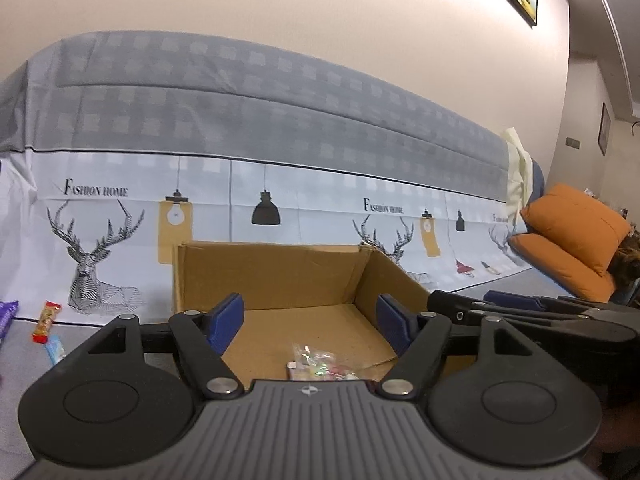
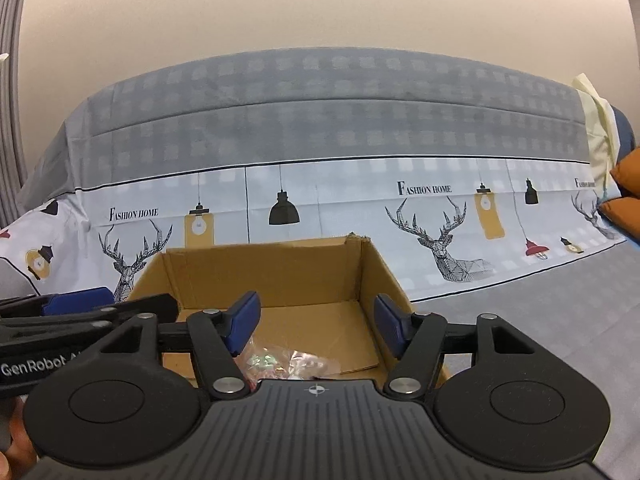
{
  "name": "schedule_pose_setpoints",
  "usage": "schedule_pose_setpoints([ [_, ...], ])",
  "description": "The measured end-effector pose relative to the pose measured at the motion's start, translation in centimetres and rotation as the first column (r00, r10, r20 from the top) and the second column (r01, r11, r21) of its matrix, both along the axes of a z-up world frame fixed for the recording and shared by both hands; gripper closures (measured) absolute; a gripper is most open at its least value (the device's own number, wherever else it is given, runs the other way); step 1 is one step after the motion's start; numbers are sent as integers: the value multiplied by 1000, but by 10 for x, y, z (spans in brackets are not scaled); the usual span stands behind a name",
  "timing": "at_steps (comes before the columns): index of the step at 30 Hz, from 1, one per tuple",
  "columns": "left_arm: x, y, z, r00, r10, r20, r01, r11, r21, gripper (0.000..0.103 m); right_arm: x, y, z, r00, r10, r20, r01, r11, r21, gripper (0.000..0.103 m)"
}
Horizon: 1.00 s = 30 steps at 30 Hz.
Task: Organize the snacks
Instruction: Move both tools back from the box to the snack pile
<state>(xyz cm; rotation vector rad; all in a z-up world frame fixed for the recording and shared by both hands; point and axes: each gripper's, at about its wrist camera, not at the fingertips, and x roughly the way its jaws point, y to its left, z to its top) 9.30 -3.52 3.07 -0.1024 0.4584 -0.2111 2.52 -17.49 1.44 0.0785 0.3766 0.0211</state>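
An open brown cardboard box (image 1: 280,276) stands on the grey surface in front of both grippers; it also shows in the right wrist view (image 2: 272,276). A clear bag of wrapped candies (image 1: 316,364) lies on the box floor, also seen in the right wrist view (image 2: 280,362). My left gripper (image 1: 310,322) is open and empty above the box's near edge. My right gripper (image 2: 316,326) is open and empty above the same box, beside the left one. A red and yellow snack bar (image 1: 46,320), a light blue packet (image 1: 56,348) and a purple packet (image 1: 7,316) lie left of the box.
A sofa back draped in a grey and white deer-print cloth (image 1: 280,152) rises right behind the box. Orange cushions (image 1: 572,232) sit at the far right. The right gripper's body (image 1: 540,316) reaches in at the right of the left wrist view.
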Motion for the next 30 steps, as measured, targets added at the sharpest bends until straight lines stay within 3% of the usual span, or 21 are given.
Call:
schedule_pose_setpoints([
  [4,-6,10,6,1000,29,8,-29,999,31,40,2,7,-1,1000,6,-9,-6,1000,7,37],
  [7,-13,25,11,997,73,0,-73,996,51,59,2,17,-1,1000,16,-10,-16,1000,6,38],
  [9,-21,40,16,995,102,-3,-102,993,51,78,2,26,-1,1000,29,-7,-29,1000,6,38],
  [11,-30,58,23,994,110,-12,-110,993,43,80,2,36,0,999,49,0,-49,999,8,38],
  [12,-33,65,27,995,99,-13,-98,994,50,85,2,42,0,998,62,3,-62,998,11,44],
  [13,-36,72,32,996,87,-6,-86,993,85,85,2,49,1,997,80,5,-80,997,19,55],
  [16,-35,91,39,998,62,12,-64,969,238,85,0,69,2,989,147,9,-147,988,44,72],
  [18,-34,107,31,997,80,8,-78,942,326,85,-3,86,5,980,196,22,-197,979,47,76],
  [20,-33,130,11,989,145,-37,-122,926,357,85,-6,105,7,967,251,36,-252,967,38,77],
  [22,-24,151,-7,961,237,-145,-162,903,398,85,-9,123,7,954,297,44,-299,954,29,76],
  [24,-18,175,-10,921,347,-179,-258,884,390,85,-10,143,7,937,347,45,-348,937,20,76],
  [27,-13,207,-20,876,409,-257,-324,892,317,85,-11,169,5,914,404,41,-405,914,15,76],
  [30,-5,224,-32,838,455,-302,-347,871,348,85,-11,194,2,893,449,34,-449,893,12,76],
])
